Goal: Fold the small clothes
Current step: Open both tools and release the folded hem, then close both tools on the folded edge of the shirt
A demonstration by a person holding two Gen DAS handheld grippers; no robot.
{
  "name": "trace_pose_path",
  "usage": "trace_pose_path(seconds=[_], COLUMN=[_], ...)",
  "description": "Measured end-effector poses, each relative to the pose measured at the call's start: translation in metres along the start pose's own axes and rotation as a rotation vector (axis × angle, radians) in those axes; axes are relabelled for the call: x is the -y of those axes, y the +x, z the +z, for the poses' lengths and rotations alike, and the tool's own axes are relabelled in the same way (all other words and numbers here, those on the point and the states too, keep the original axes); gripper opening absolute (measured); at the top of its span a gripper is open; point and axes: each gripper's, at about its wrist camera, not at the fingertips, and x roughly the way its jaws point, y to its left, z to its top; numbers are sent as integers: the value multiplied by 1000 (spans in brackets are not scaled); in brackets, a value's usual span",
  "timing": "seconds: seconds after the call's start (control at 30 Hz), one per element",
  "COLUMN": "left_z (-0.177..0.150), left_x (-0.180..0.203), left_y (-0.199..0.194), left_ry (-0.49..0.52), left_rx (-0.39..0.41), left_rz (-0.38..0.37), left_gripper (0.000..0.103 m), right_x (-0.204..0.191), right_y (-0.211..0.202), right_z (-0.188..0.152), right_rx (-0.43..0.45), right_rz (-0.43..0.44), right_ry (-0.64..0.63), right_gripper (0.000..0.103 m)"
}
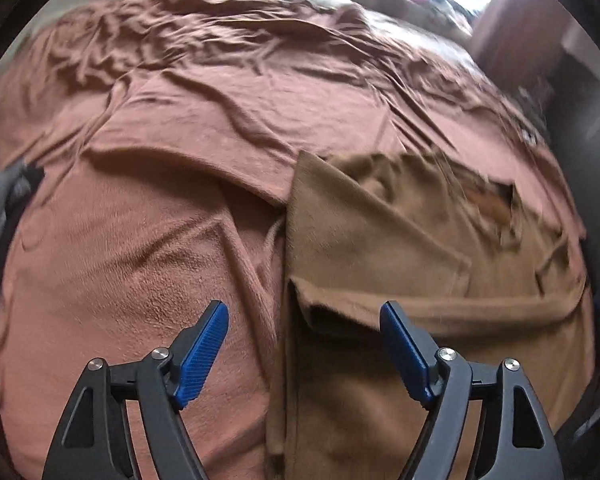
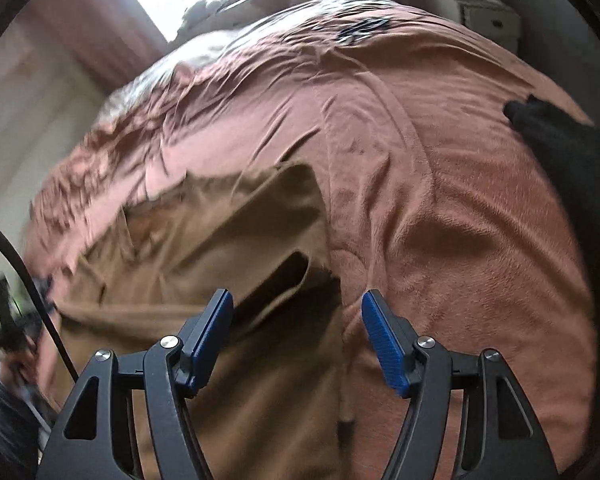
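Right now your left gripper (image 1: 305,334) has its jaws spread wide, gripping nothing, low in the frame over the near left edge of the tan garment (image 1: 420,264). Your right gripper (image 2: 297,326) is likewise released, hovering at the garment's right edge. The garment lies partly folded on the pinkish-brown blanket (image 1: 160,220), filling the lower right of the left view and the lower left of the right view. Farther off, a black cloth (image 2: 572,160) sits at right. No writing is legible; both views are blurred.
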Motion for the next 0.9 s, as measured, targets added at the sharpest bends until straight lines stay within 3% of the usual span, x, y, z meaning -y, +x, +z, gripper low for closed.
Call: trace_pose_path(seconds=[0.37, 0.5, 0.63, 0.77, 0.9], left_z=[-10, -4, 5, 19, 31], left_x=[5, 7, 10, 12, 11], left_y=[14, 28, 41, 42, 37], left_ry=[159, 171, 176, 162, 137], left_rx=[-73, -88, -92, -46, 15], left_rz=[132, 156, 168, 159, 83], left_gripper=[80, 80, 75, 70, 57], right_x=[-23, -25, -25, -21, -16], right_y=[14, 31, 48, 57, 65], right_z=[-2, 5, 14, 24, 31], right_rx=[-71, -89, -92, -76, -59], right_rz=[-145, -168, -186, -189, -142], right_ry=[-216, -215, -223, -197, -157], right_gripper=[65, 65, 50, 39, 30])
